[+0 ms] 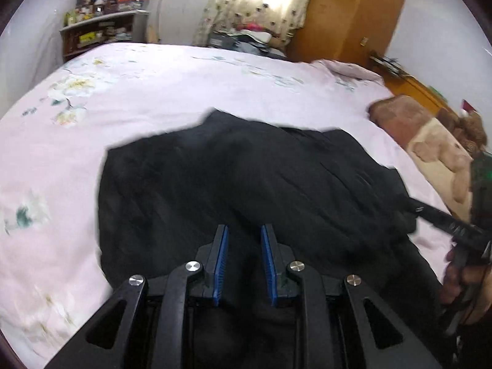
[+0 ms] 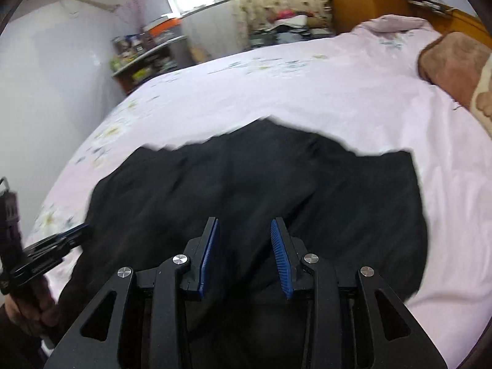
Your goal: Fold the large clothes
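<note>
Bedroom clutter rings the scene: a loaded shelf unit (image 1: 101,32) against the far wall, a spotted curtain (image 1: 255,0) over a bright window, and an orange-brown wooden wardrobe (image 1: 353,12) at the far right. Filling the foreground is a wide bed under a pale pink floral-print bedsheet (image 1: 153,92), with a brown and cream plush blanket (image 1: 430,144) bunched along its right edge.

Spread across the near half of the bed, reaching to the near edge, lies a large black cloth garment (image 1: 246,178), mostly flat with shallow ripples and an uneven far hem. It looks soft, limp and fairly light, likely to sag and drag on the sheet when lifted, so it wants holding at two well-spaced spots. Good places to pinch would probably be the near-left and near-right corners, or the hem between them, so a fold can be carried toward the far edge.

Above the near part of the garment, the left gripper (image 1: 244,261) hangs with its blue-padded jaws parted and nothing between them. Likewise released, the right gripper (image 2: 244,255) stands over the cloth with a wider gap, grasping nothing.

No brand, label or legible writing can be read; packages on the shelf are too small and blurred.
</note>
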`<state>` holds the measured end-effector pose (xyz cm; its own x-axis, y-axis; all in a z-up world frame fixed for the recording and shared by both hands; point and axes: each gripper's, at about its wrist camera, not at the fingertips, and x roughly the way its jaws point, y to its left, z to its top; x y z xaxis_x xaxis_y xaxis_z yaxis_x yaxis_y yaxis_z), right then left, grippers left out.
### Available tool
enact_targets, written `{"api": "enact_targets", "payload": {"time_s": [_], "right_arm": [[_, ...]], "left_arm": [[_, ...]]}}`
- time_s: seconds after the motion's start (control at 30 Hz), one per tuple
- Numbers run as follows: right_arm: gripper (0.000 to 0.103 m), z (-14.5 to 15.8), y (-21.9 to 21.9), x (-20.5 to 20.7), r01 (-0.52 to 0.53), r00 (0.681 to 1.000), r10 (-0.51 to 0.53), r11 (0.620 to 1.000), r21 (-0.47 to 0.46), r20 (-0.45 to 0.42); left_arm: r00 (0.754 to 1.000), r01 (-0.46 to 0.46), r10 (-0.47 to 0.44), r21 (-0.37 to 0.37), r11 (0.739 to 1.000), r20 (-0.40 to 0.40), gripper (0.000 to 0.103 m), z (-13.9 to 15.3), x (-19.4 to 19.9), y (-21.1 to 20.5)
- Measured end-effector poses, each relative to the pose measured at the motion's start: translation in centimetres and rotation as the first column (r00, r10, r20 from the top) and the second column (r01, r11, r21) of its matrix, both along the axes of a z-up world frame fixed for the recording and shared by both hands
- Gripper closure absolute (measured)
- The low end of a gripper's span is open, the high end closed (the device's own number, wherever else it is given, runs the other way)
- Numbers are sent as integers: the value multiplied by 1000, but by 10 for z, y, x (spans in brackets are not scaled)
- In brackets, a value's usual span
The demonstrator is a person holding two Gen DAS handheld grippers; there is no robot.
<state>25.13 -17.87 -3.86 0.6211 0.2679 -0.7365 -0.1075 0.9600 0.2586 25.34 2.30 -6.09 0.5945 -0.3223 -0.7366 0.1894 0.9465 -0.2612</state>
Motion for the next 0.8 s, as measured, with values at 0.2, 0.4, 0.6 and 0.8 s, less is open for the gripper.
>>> {"api": "enact_targets", "payload": {"time_s": [0.2, 0.4, 0.6, 0.8], "right_arm": [[68, -54, 42, -20, -98, 988, 92, 994, -39, -121], [69, -80, 38, -10, -101, 984, 92, 993, -53, -154], [69, -91, 41, -8, -117, 986, 105, 989, -86, -131], [69, -96, 48, -11, -123, 987, 111, 987, -103, -118]], "left_arm": [[996, 31, -24, 73, 997, -91, 80, -43, -18, -28], [995, 8, 1, 90, 996, -96, 80, -52, -22, -28], [996, 7, 3, 121, 993, -86, 80, -58, -16, -42], [997, 2, 7, 126, 992, -73, 80, -64, -15, -48]]}}
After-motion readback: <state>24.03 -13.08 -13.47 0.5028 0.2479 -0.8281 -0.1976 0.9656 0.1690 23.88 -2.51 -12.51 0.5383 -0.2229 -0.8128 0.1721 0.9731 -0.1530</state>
